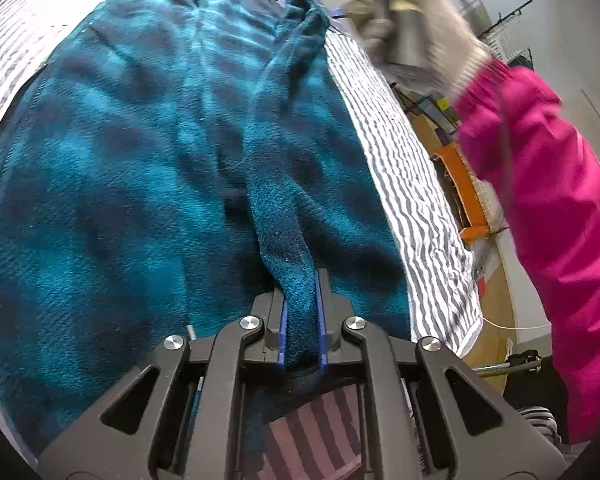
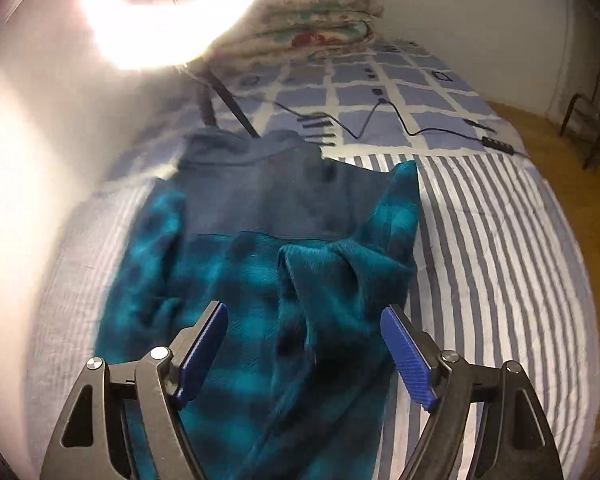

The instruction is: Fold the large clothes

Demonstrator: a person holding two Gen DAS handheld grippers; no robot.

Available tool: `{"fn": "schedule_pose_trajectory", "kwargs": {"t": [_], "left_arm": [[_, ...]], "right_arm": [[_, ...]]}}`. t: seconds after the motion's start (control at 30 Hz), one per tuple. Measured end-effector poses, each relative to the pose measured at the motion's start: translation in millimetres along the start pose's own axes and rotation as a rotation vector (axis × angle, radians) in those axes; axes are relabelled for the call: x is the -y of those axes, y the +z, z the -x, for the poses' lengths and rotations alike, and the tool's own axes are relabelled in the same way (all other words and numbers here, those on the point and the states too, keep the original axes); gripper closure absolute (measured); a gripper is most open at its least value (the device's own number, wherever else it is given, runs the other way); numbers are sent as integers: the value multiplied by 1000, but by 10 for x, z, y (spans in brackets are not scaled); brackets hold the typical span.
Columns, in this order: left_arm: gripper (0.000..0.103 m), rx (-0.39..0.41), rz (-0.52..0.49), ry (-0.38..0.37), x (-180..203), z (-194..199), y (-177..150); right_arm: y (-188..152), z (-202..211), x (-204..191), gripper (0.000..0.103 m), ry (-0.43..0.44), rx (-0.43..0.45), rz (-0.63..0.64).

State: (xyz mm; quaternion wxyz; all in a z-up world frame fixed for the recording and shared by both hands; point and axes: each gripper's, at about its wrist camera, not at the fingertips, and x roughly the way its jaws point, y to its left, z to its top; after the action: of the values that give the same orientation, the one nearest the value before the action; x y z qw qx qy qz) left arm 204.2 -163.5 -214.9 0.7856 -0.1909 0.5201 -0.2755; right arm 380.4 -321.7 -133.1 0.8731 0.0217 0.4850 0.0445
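Left tongs [image 1: 302,320]: clenched, the blue pads [image 1: 321,320] pinching a raised ridge of the teal fleece garment [image 1: 120,168]. The ridge is running from the pads away toward the far end of the garment, where a bunched corner is lying at the edge of the fabric.

Right tongs [image 2: 304,344]: released, jaws standing wide apart and hanging over the teal fleece garment [image 2: 260,280] without gripping it. No fabric is lying between the pads [image 2: 406,354].

Garment: a large teal and dark blue plaid fleece, lying spread on the striped sheet [image 2: 500,260] of the bed. Its dark blue upper part is pointing toward the far end of the bed, and one corner is sticking up on the right side. A fold is standing up near the middle.

Surroundings: a checked blue cover [image 2: 380,96] is lying beyond the striped sheet, with a black cable [image 2: 380,120] trailing across it and folded bedding [image 2: 320,20] stacked at the far end. A bright lamp [image 2: 160,12] is glaring at upper left.

Person: a gloved hand [image 1: 420,20], blurred, with a pink sleeve [image 1: 540,180], is showing at the right in the left wrist view.
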Motion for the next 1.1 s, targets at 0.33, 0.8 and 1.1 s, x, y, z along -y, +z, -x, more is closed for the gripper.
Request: {"fn": "schedule_pose_trajectory", "kwargs": {"t": [0.33,0.8,1.1], "left_arm": [[97,18,36,-82,81,38,-7],[97,31,114,-31,-143,51,-178],[97,50,91,-6,-152,221,-269]], "right_arm": [[-4,-412,-288,91,-282,-68,197],[-260,-802,-1402,92,-168,-5,484],[-100,-270,-747,60,97,92,267]]}}
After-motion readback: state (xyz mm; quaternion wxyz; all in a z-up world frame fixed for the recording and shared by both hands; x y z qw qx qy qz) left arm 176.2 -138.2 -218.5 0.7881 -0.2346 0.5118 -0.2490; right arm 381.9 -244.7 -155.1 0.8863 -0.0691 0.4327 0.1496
